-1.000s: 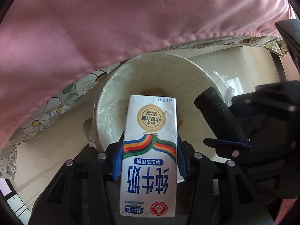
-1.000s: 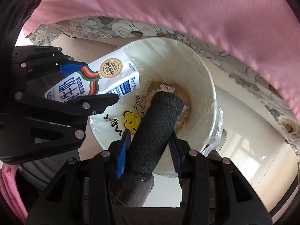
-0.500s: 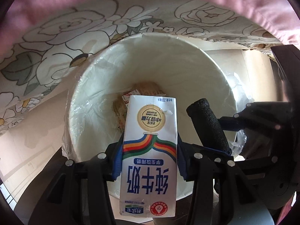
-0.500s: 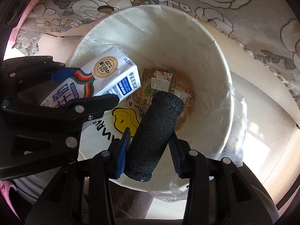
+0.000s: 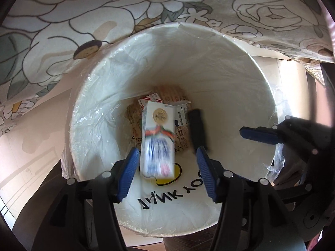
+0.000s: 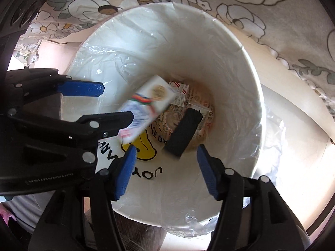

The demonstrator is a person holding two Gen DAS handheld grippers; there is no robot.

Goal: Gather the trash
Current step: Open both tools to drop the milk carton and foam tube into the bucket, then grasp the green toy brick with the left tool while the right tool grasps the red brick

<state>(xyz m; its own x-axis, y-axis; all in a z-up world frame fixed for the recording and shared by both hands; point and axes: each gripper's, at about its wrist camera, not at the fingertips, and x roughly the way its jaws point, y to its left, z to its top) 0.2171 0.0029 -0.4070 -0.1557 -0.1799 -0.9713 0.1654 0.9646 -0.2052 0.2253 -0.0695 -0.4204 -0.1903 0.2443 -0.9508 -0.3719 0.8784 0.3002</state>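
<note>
Both grippers point steeply down over the white bin [image 5: 247, 79], the left gripper [image 5: 167, 167] and right gripper [image 6: 165, 167] opening their fingers, gripping nothing, while the blurred milk carton [image 5: 158, 140] and black foam roll [image 6: 184, 131] drop clear inside it.

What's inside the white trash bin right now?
Inside the white trash bin: a clear liner, a milk carton and a black foam tube, both blurred in mid-fall, above printed wrappers at the bottom. Anything beneath those is hidden.
</note>
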